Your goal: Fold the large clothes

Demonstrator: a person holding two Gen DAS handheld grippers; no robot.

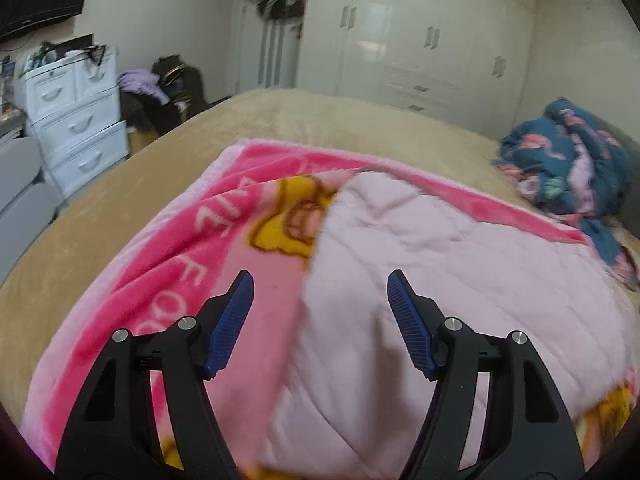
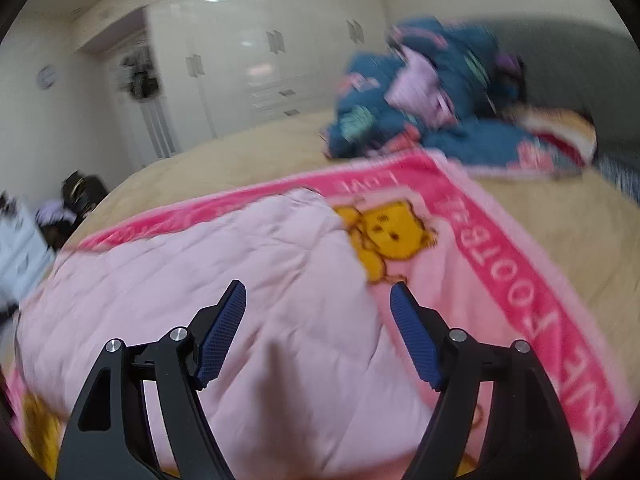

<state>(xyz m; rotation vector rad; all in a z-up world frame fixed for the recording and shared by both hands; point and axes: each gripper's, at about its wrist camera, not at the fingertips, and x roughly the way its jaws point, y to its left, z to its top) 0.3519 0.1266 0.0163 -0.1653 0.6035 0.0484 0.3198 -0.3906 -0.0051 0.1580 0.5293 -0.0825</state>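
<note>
Blanket (image 1: pixel 224 248) is spread on the bed (image 1: pixel 100 200), pale quilted underside folded over the pink printed face, so one fold looks done. My left tongs (image 1: pixel 320 280) and right tongs (image 2: pixel 318 290) both stand released, nothing between the pads, hanging just above the folded flap near its near edge. Folded edge runs between the left tongs' fingers. Blue patterned bedding (image 2: pixel 432 92) sits far right, apart.

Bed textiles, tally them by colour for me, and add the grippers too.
Pink fleece blanket with yellow bear print and pale quilted backing: 1
Dark blue patterned heap of fabric: 1
Beige plush bed cover: 1
Black two-finger grippers with blue pads, both open: 2, left gripper, right gripper
Total: 5
</note>
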